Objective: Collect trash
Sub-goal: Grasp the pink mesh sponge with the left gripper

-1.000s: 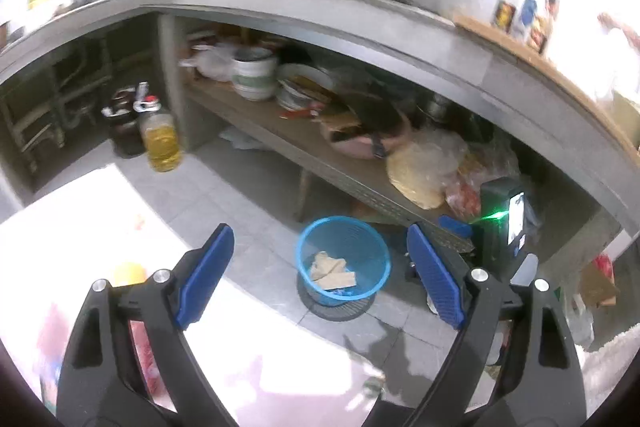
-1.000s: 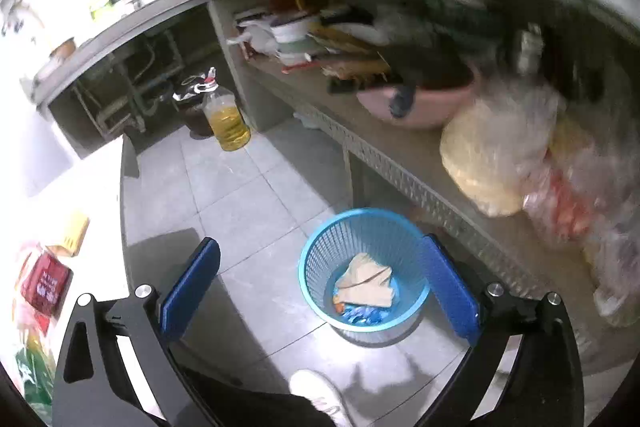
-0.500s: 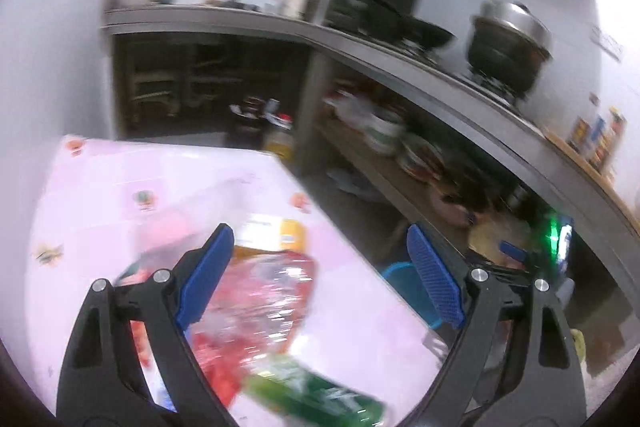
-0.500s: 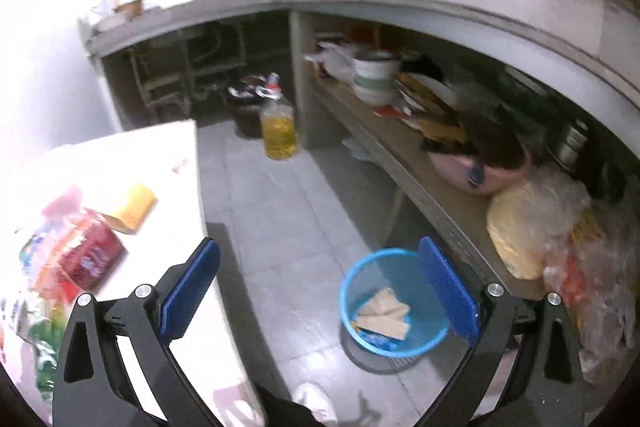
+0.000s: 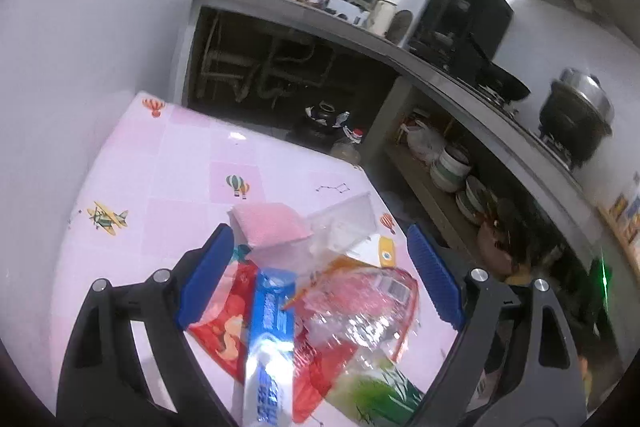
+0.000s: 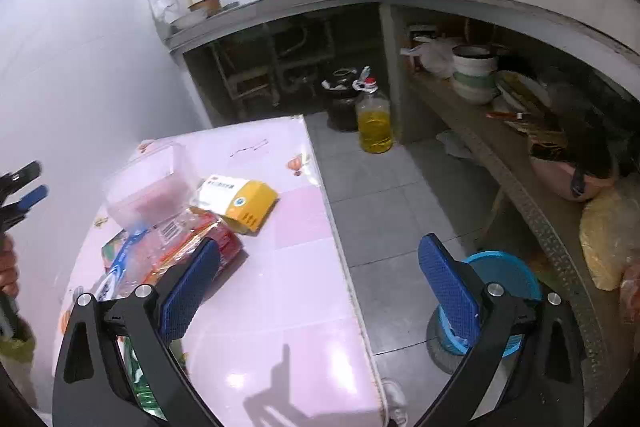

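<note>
The left gripper hangs over the trash pile with its 2 blue pads spread wide and nothing pinched between them. Directly under it lie a blue and white wrapper, a red snack bag and a crinkled clear bag, all overlapping. Just beyond them sits a clear plastic box with a pink sponge against it, and a yellow and white carton peeks out near the tabletop's right edge. A green packet shows at the bottom, cut off by the gripper frame.

The right gripper is also spread wide and empty, held above the pink tabletop, near its right edge. Its left pad covers part of the red snack bag, and the same pile lies to the left of it; the carton is the piece closest to the far right corner. The wrappers overlap so much that where each one ends is hard to make out.

On the floor past the right edge stands the blue basket, partly hidden behind the right pad, so its contents cannot be seen. Farther back a bottle of yellow oil stands beside a dark pot. A low shelf under the counter carries bowls and bags. At the left border, the other gripper and a hand are cut off.
</note>
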Motion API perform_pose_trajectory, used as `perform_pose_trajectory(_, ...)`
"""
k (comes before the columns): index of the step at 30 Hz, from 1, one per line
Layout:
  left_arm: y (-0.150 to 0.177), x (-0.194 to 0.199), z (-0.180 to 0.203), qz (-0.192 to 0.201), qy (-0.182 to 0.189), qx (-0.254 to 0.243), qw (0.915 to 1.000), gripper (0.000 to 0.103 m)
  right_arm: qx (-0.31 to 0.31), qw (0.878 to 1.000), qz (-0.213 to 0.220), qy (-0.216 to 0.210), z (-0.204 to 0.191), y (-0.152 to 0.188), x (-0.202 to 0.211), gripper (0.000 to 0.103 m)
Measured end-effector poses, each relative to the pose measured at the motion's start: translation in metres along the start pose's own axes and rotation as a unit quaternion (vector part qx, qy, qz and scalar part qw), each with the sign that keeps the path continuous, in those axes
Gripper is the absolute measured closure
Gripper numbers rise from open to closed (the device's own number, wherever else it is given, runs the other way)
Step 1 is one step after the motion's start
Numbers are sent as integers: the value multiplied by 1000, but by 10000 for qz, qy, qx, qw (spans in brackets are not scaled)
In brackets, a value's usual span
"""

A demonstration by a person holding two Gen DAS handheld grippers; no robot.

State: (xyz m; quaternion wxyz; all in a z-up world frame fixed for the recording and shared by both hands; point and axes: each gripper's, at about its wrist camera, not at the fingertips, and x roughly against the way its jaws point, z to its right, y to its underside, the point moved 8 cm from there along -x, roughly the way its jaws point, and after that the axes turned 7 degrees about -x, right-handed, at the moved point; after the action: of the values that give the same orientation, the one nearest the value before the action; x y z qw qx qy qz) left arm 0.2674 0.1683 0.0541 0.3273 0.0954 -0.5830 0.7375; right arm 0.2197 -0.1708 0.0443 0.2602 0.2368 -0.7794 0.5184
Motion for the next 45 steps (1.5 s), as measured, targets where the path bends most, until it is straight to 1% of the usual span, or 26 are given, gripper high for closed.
perform_pose_trajectory(3, -7, -26, -18, -168, 96, 168, 9997, 20, -10, 9999, -91, -56, -6, 2, -3, 7)
perform_pose_trajectory(4, -10, -40, -26, -323, 203, 287, 9989, 20, -23, 9999, -120, -79, -5, 3, -4, 7)
perform_pose_trajectory(5, -12, -57, -34, -566, 391, 435, 9967, 20, -39, 9998, -160, -109, -7, 2, -6, 7)
perform_pose_trajectory(6, -12, -69, -40, -743, 494, 558, 9945, 20, -50, 9997, -199, -140, -9, 2, -9, 7)
perform_pose_trajectory(7, -12, -87, -53, -1012, 581, 837, 9896, 20, -53, 9996, -228, -160, -9, 2, -11, 7)
perform_pose_trajectory(8, -12, -100, -60, -1190, 678, 1045, 9850, 21, -38, 9995, -247, -167, -12, 1, -12, 7)
perform_pose_trajectory(10, -9, -129, -71, -1623, 973, 1410, 9718, 21, 15, 9995, -262, -157, -15, 2, -14, 7)
perform_pose_trajectory(14, 2, -175, -93, -2290, 804, 1793, 9534, 21, 23, 9993, -348, -141, -18, 3, -21, 7)
perform_pose_trajectory(16, 10, -194, -96, -2556, 914, 1971, 9421, 21, 3, 9991, -395, -142, -19, 4, -25, 7)
perform_pose_trajectory(18, 21, -209, -97, -2825, 1016, 2227, 9275, 22, 7, 9989, -441, -127, -20, 5, -28, 7)
perform_pose_trajectory(20, 29, -221, -98, -3005, 1030, 2330, 9191, 29, 25, 9988, -475, -110, -20, 5, -31, 7)
perform_pose_trajectory(21, 33, -226, -97, -3100, 1026, 2375, 9149, 30, 26, 9988, -487, -104, -20, 5, -32, 7)
perform_pose_trajectory(23, 39, -232, -95, -3211, 1033, 2431, 9095, 39, 27, 9987, -504, -99, -20, 4, -34, 7)
perform_pose_trajectory(24, 42, -236, -95, -3259, 1022, 2459, 9071, 42, 30, 9986, -511, -93, -20, 4, -35, 7)
perform_pose_trajectory(26, 47, -239, -96, -3279, 1025, 2516, 9048, 53, 26, 9986, -525, -82, -20, 4, -37, 7)
perform_pose_trajectory(27, 49, -240, -97, -3274, 1033, 2544, 9041, 56, 23, 9985, -536, -85, -20, 3, -38, 7)
perform_pose_trajectory(28, 51, -241, -97, -3265, 1042, 2564, 9038, 62, 21, 9985, -548, -88, -20, 3, -38, 7)
perform_pose_trajectory(31, 55, -242, -97, -3204, 1104, 2632, 9033, 66, 52, 9983, -573, -107, -22, 2, -41, 7)
perform_pose_trajectory(34, 55, -239, -99, -3061, 1154, 2698, 9057, 73, 120, 9979, -571, -282, -34, -8, -42, 7)
perform_pose_trajectory(36, 52, -236, -99, -2919, 1165, 2738, 9090, 75, 151, 9973, -548, -454, -44, -19, -42, 7)
perform_pose_trajectory(38, 47, -231, -99, -2757, 1199, 2719, 9142, 78, 152, 9952, -547, -791, -61, -33, -43, 7)
perform_pose_trajectory(39, 46, -228, -100, -2702, 1211, 2705, 9161, 79, 114, 9928, -586, -1039, -72, -42, -45, 7)
perform_pose_trajectory(41, 44, -222, -99, -2562, 1221, 2681, 9206, 80, -62, 9856, -790, -1497, -90, -56, -52, 7)
perform_pose_trajectory(43, 42, -216, -100, -2429, 1190, 2654, 9254, 81, -297, 9764, -1127, -1818, -106, -65, -64, 7)
perform_pose_trajectory(45, 38, -206, -102, -2227, 1137, 2602, 9326, 81, -629, 9595, -1683, -2170, -125, -73, -83, 7)
